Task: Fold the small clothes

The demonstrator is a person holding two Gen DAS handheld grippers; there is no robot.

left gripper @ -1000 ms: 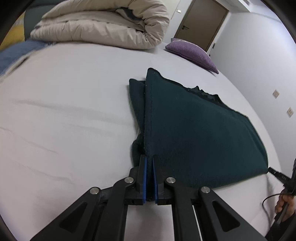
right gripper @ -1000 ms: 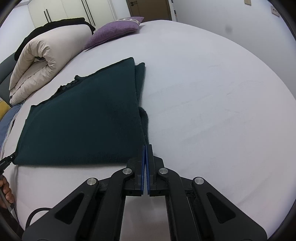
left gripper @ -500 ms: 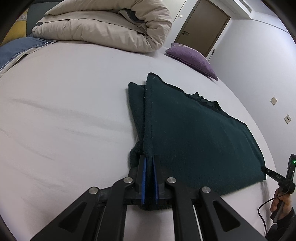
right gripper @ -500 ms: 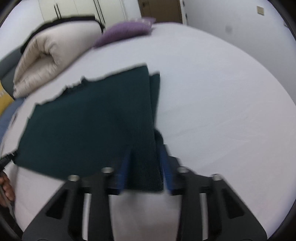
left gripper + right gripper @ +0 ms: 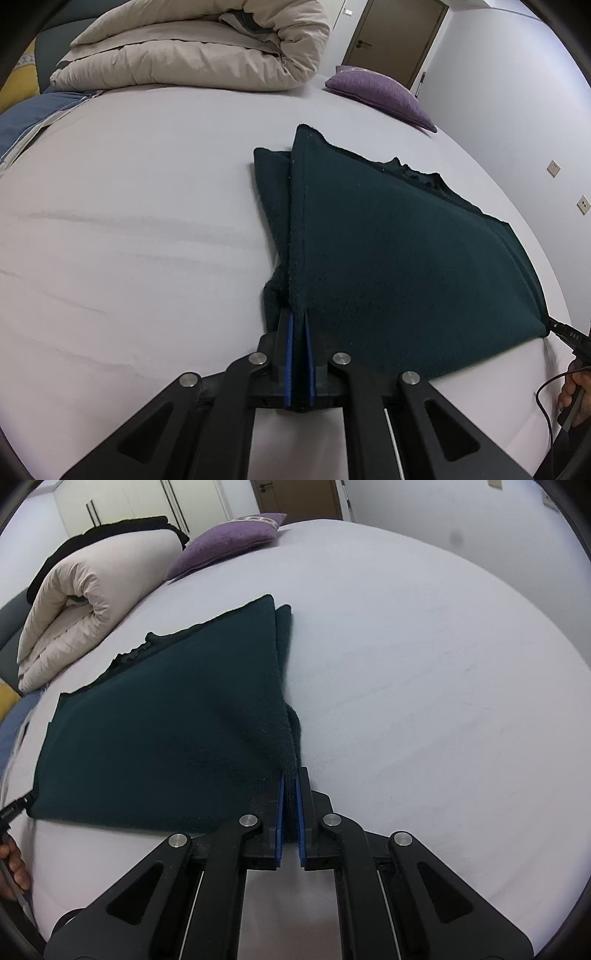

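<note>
Left wrist: left gripper [image 5: 298, 321] jaws nearly closed, pinching near-left corner of dark green knit garment [image 5: 388, 258] spread on bed sheet [image 5: 129, 240].
Right wrist: right gripper [image 5: 290, 782] jaws clamped on garment's near-right corner; cloth extends forward-left.

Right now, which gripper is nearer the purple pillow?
Hard to call. The left gripper and right gripper each clamp a near corner of the dark green garment; the purple pillow lies far beyond both.

Both grippers are matte black linkages with silver pivot screws and blue-lined fingers: left gripper [image 5: 298, 321], right gripper [image 5: 290, 779]. A black cable [image 5: 543, 406] trails by one.
</note>
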